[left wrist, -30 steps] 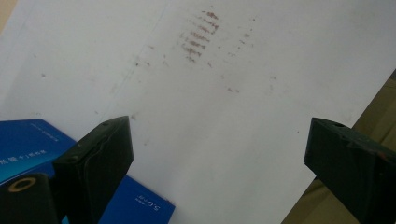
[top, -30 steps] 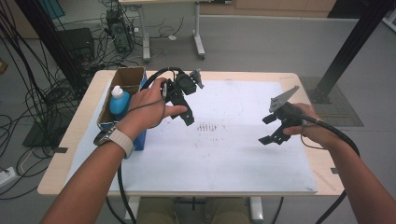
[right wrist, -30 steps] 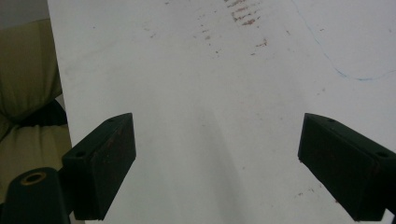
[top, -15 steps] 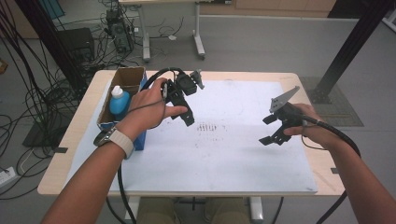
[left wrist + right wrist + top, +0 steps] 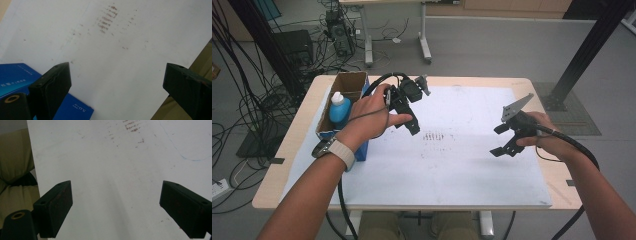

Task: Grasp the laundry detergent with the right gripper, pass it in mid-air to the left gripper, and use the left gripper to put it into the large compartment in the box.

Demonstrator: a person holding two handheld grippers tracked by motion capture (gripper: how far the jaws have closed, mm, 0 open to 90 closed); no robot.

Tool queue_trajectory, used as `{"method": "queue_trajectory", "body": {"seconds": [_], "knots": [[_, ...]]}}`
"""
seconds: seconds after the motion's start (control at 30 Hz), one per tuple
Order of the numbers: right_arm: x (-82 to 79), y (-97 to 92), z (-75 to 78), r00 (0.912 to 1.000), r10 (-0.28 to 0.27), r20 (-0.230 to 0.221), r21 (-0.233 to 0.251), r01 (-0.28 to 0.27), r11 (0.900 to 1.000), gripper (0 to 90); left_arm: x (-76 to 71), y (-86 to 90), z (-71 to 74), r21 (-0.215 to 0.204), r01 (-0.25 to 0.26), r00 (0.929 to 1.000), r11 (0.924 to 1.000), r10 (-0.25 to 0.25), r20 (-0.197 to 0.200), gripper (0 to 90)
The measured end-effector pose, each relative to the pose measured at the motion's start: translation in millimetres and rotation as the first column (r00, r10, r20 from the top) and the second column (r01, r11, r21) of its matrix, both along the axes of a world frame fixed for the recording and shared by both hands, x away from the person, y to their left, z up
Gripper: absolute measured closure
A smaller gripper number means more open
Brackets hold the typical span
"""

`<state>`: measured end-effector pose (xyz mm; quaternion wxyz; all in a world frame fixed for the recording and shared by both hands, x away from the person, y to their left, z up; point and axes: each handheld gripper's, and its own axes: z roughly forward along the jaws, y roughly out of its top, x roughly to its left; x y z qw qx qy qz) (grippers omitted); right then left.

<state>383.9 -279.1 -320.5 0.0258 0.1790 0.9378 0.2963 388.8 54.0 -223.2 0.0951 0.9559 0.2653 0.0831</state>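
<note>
Nothing has moved since the earlier frame: both hands hover over the white sheet (image 5: pixel 452 165) covering the worktop. By its left edge stands the cardboard box (image 5: pixel 346 85) holding a blue-capped bottle (image 5: pixel 339 107), ready beside the left gripper (image 5: pixel 411 117); the right gripper (image 5: pixel 507 141) waits near the right edge, both with jaws wide apart, empty

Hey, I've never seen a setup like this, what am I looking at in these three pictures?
A person sits at a table holding a hand-held gripper in each hand: left gripper, right gripper. One picture looks down from above; the other two come from cameras riding on each gripper, looking along its two black fingers. A stained white sheet covers the table. At the left stands a cardboard box with a blue bottle, and a blue box beside it. Both grippers are open and hold nothing.
</note>
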Motion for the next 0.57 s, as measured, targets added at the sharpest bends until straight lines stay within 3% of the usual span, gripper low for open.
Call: {"method": "queue_trajectory", "body": {"seconds": [0.57], "knots": [[-0.5,0.2,-0.9,1.0000,0.002,0.001,0.001,-0.002,1.0000,11.3,-0.5,-0.6,-0.9,0.006,0.000,1.0000,1.0000,0.000,0.005,8.5]]}}
